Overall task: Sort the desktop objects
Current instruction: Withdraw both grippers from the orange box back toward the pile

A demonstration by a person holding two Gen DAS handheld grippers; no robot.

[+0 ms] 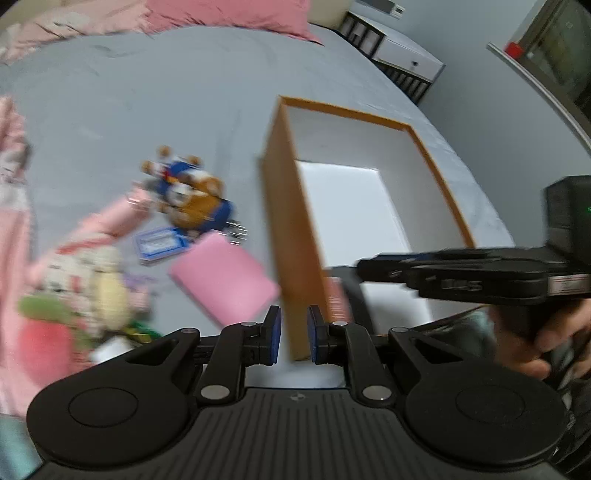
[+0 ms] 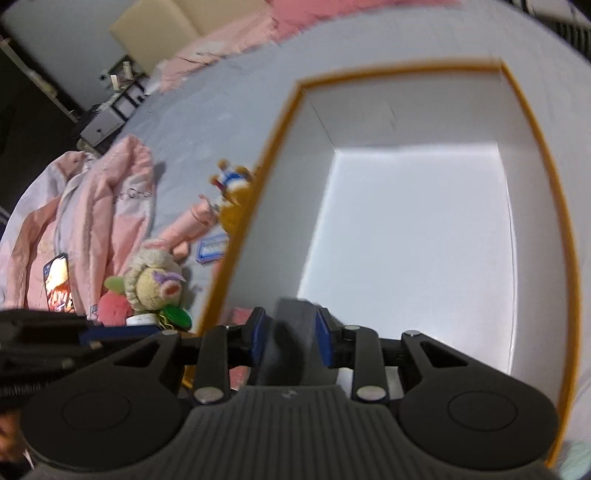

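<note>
An open box (image 1: pixel 280 206), orange outside and white inside, stands on the grey bed with nothing on its floor. My left gripper (image 1: pixel 294 332) hovers at the box's near left corner, its blue pads a narrow gap apart with nothing between them. My right gripper (image 2: pixel 291 325) is over the box's near end, shut on a dark grey flat object (image 2: pixel 291 354). From the left wrist view the right gripper (image 1: pixel 364 264) shows side-on with the dark object (image 1: pixel 351 295) hanging under it. Left of the box lie a brown-and-blue plush bear (image 1: pixel 192 195), a pink pad (image 1: pixel 225 280) and a blue card (image 1: pixel 159 245).
A pink roll (image 1: pixel 118 214) and a pile of plush toys (image 2: pixel 155 277) with a green lid (image 2: pixel 175 317) lie further left. A pink jacket (image 2: pixel 92 206) with a phone (image 2: pixel 57 282) on it is spread beyond them. Pink pillows (image 1: pixel 229 14) lie at the bed's head.
</note>
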